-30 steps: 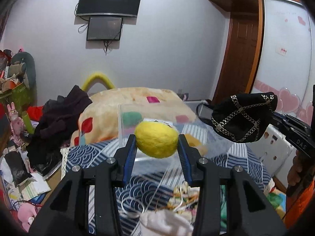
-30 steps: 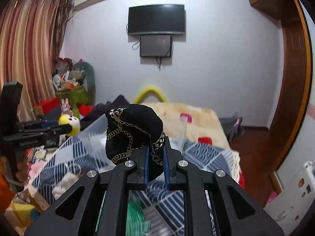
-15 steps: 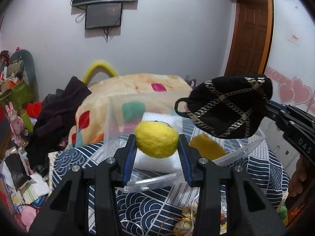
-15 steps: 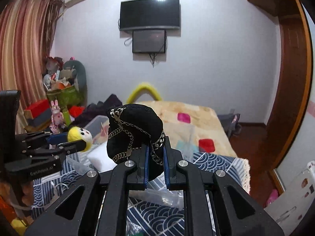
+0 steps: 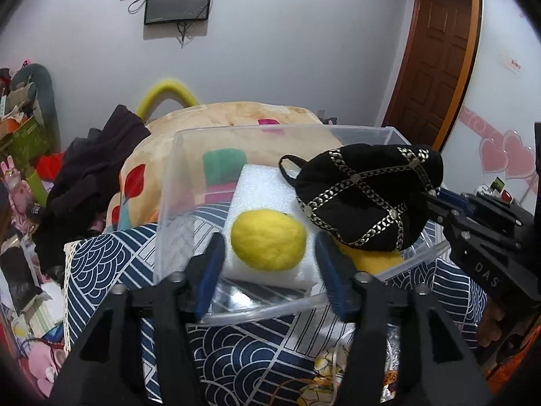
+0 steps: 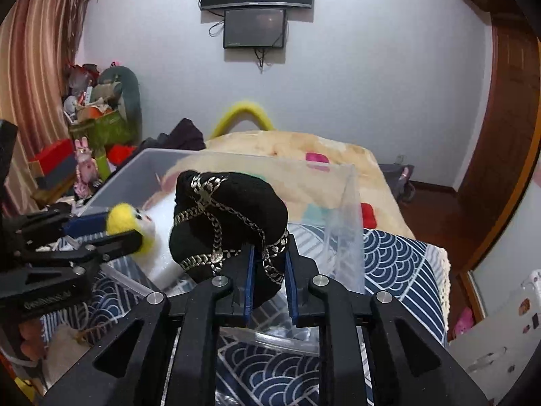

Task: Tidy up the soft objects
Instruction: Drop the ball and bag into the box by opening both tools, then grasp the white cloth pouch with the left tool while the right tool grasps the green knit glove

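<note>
A clear plastic bin (image 5: 169,203) stands on the patterned bed cover, with a white foam block (image 5: 260,186) and a yellow soft item (image 5: 372,257) inside. My left gripper (image 5: 268,253) is open over the bin's near rim; the yellow fuzzy doll (image 5: 268,240) sits free between its spread fingers, above the foam. My right gripper (image 6: 268,270) is shut on a black pouch with silver chain trim (image 6: 226,216), held over the bin; the pouch also shows in the left wrist view (image 5: 368,196). The doll (image 6: 126,220) shows beside the left gripper in the right wrist view.
The bin rests on a navy wave-pattern cover (image 5: 236,355). Behind it lies a cream blanket (image 5: 236,118) and dark clothes (image 5: 91,176). Clutter and toys fill the left side (image 5: 20,155). Loose cords and small soft items lie near the front (image 5: 331,365).
Both grippers have moved forward and down over the bin. My left gripper's fingers have spread apart and let go of the yellow doll. The right gripper still holds the pouch.
</note>
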